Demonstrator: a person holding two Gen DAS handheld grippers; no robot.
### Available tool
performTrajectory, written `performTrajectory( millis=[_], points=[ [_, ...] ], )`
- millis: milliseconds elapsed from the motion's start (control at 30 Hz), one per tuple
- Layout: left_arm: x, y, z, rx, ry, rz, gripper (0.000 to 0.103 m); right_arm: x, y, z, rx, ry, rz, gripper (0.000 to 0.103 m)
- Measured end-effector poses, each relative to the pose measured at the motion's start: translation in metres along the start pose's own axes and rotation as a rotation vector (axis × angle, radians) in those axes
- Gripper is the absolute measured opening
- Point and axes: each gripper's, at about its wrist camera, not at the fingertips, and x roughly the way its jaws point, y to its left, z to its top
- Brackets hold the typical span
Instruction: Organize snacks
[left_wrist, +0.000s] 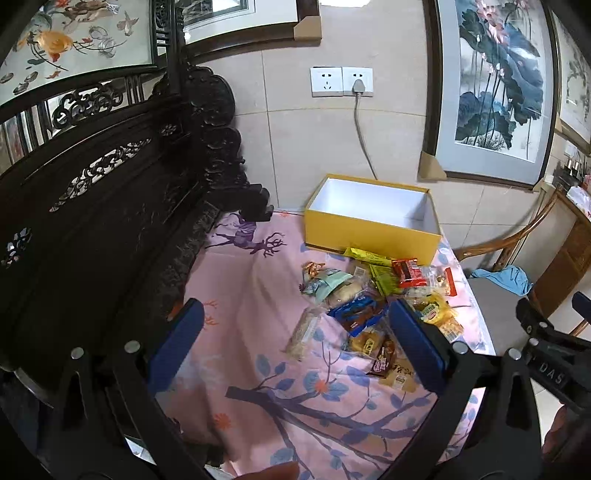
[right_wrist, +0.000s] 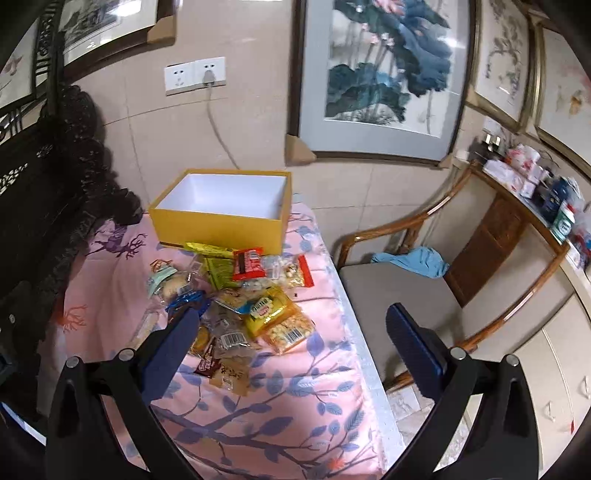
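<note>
Left gripper (left_wrist: 295, 343): hovering over the pink cloth with its jaws spread wide, grasping nothing; the right blue pad (left_wrist: 417, 343) is covering part of the snack heap, the left pad is sitting over bare cloth.
Right gripper (right_wrist: 291, 347): also released and holding nothing; its left pad is overlapping the near-left edge of the heap, its right pad is hanging out past the surface edge, in front of the chair (right_wrist: 406, 288).
Snack pile (left_wrist: 376, 299): lying loose on the surface just in front of the box, packets overlapping one another so the lower ones are showing only in slivers.
Readable packets: a red packet (right_wrist: 249, 264) near the box, a yellow bag (right_wrist: 275, 317) at the near right, a blue wrapper (left_wrist: 354, 314) partly tucked under others; print on all is too small to read.
Yellow box (left_wrist: 369, 221): standing open at the far end of the surface, near the wall; white inside, its floor mostly hidden behind the front wall.
Surface (right_wrist: 277, 413): covered by a pink cloth with blue branches; its near edge is cut off by the frame.
Carved dark furniture (left_wrist: 92, 203): running along the left, details lost in shadow.
Blue cloth (right_wrist: 417, 260): lying crumpled on the chair seat.
</note>
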Motion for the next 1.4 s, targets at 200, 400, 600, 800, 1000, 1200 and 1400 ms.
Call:
performTrajectory(
  millis=[200, 400, 600, 800, 1000, 1200, 1400],
  points=[
    [0.002, -0.015, 0.002, 0.054, -0.013, 0.025, 0.101, 0.004, -0.002, 0.007, 0.001, -0.009, 0.009, 0.102],
    [0.006, -0.023, 0.004, 0.051, -0.010, 0.011, 0.101, 0.004, -0.007, 0.005, 0.008, -0.014, 0.001, 0.102],
    [0.012, -0.032, 0.005, 0.051, 0.018, -0.033, 0.101, 0.004, -0.017, 0.006, 0.019, -0.042, -0.010, 0.102],
    [0.022, -0.037, 0.006, 0.063, 0.030, -0.020, 0.101, 0.063, -0.016, 0.008, -0.022, -0.204, 0.063, 0.102],
    [0.048, -0.055, 0.015, 0.017, 0.079, -0.060, 0.101, 0.221, -0.007, 0.022, -0.131, -0.067, 0.041, 0.102],
    [0.082, -0.069, 0.029, 0.065, 0.142, -0.038, 0.101, 0.297, -0.003, 0.055, -0.131, -0.061, -0.051, 0.102],
    [0.106, -0.066, 0.044, 0.065, 0.131, 0.057, 0.101, 0.335, 0.012, 0.068, -0.155, -0.042, -0.047, 0.102]
  ],
)
